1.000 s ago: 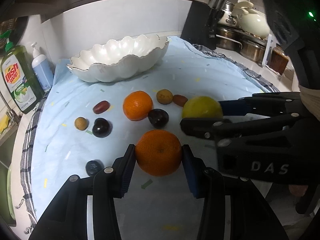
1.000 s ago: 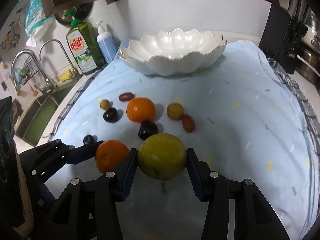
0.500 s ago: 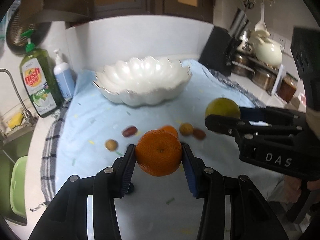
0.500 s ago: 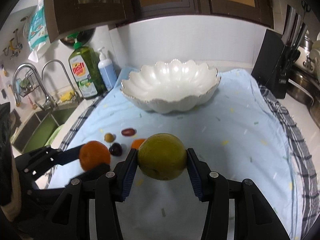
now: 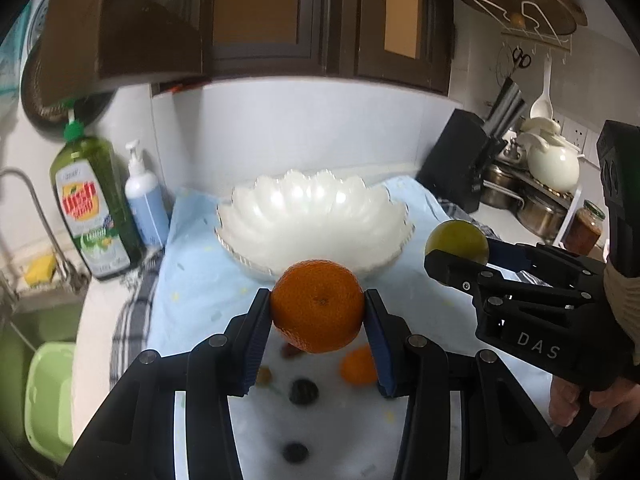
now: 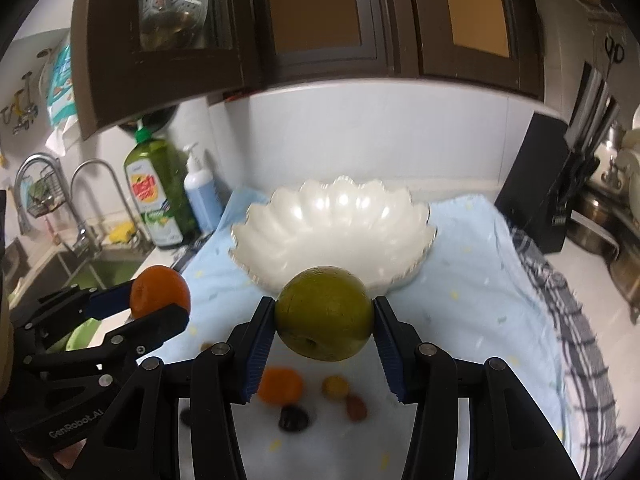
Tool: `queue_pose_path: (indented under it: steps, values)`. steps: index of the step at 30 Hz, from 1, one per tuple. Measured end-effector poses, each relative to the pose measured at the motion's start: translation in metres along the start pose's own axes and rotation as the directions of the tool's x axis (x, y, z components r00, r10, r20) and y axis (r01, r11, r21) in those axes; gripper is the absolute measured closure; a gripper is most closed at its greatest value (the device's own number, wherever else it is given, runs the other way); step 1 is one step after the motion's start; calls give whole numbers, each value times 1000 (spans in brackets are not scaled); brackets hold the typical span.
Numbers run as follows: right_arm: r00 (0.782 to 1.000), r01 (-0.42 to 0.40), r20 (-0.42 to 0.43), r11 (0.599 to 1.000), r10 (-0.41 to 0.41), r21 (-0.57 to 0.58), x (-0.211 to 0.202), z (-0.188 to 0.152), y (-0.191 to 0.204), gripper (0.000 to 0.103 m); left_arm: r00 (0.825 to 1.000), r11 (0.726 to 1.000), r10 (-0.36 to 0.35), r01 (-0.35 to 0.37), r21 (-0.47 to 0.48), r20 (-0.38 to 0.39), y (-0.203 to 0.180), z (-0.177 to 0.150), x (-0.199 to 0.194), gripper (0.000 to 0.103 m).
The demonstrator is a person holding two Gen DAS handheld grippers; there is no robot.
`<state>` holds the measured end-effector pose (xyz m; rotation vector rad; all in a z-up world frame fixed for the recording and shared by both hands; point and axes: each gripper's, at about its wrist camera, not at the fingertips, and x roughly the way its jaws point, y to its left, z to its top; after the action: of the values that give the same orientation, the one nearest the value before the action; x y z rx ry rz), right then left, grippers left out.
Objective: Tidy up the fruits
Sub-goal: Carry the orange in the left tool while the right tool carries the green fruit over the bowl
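Note:
My left gripper is shut on an orange and holds it in the air, short of the white scalloped bowl. My right gripper is shut on a yellow-green round fruit, also held up in front of the bowl. Each gripper shows in the other's view: the right one at right, the left one at left. A second orange and several small fruits, among them a dark plum, lie on the blue cloth below.
A green dish-soap bottle and a blue pump bottle stand left of the bowl. The sink is at far left. A black knife block and pots stand at right. Dark wall cabinets hang overhead.
Both grippers have risen from the cloth with their fruits and moved toward the bowl. The remaining fruits now lie lower in both views.

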<state>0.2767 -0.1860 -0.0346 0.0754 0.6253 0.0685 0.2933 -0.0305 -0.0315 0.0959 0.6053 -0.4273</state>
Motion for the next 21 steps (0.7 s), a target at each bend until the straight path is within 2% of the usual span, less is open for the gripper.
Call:
queue_pose_path:
  steps: [10,15,21]
  values:
    - [998,51,42,999,-50,-4,31,43,-11,53,999,1000,-8,8,9,32,15,48,32,58]
    - [998,56,24,998,-56,-19,57,66,-21,53,1000,1000,9,-9,5,19,19,70,56,58]
    - [999,37,-37,999,-37,-24,96,89,-38,53,999,999,8,-9,-37,-42,28,97,95,58]
